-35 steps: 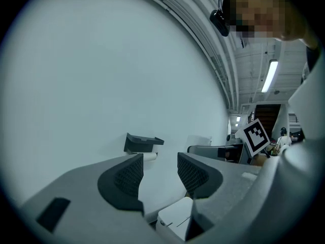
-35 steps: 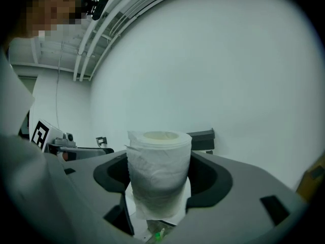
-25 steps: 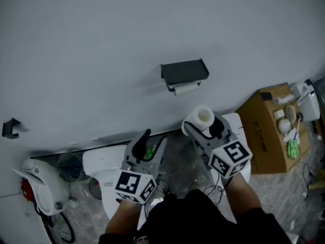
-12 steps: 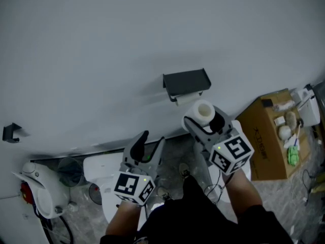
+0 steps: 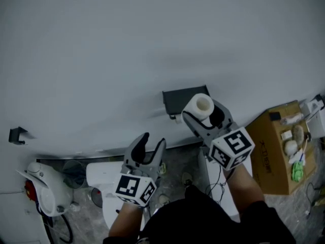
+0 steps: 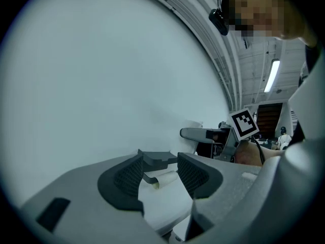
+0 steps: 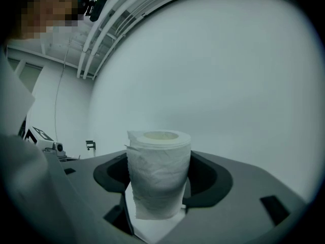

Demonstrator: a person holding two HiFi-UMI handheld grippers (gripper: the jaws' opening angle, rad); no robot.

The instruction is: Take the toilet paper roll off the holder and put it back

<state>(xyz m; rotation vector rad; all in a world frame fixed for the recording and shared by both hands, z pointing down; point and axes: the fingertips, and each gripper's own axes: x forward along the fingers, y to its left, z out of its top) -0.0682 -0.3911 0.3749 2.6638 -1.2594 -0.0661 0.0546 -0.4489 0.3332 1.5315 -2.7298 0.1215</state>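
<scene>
Grey wall (image 5: 152, 44) behind everything. Left gripper (image 5: 153, 140) low, centre-left, jaws spread, nothing between the pads. Black holder (image 5: 179, 99) on the wall, up-right of it. Right gripper (image 5: 201, 115) pinches the toilet paper roll (image 5: 198, 105), which is upright and overlaps the holder's right end; contact unclear. Cardboard box (image 5: 271, 146) far right.

The right gripper (image 5: 202, 115) held the roll (image 5: 199, 104) between its fingers (image 5: 189, 122), core end facing the camera, overlapping the right end of the dark holder (image 5: 175, 99) on the wall (image 5: 152, 34). The left gripper (image 5: 153, 142) sat lower, fingers apart and empty. A cardboard box (image 5: 269, 151) stood at the right.
</scene>
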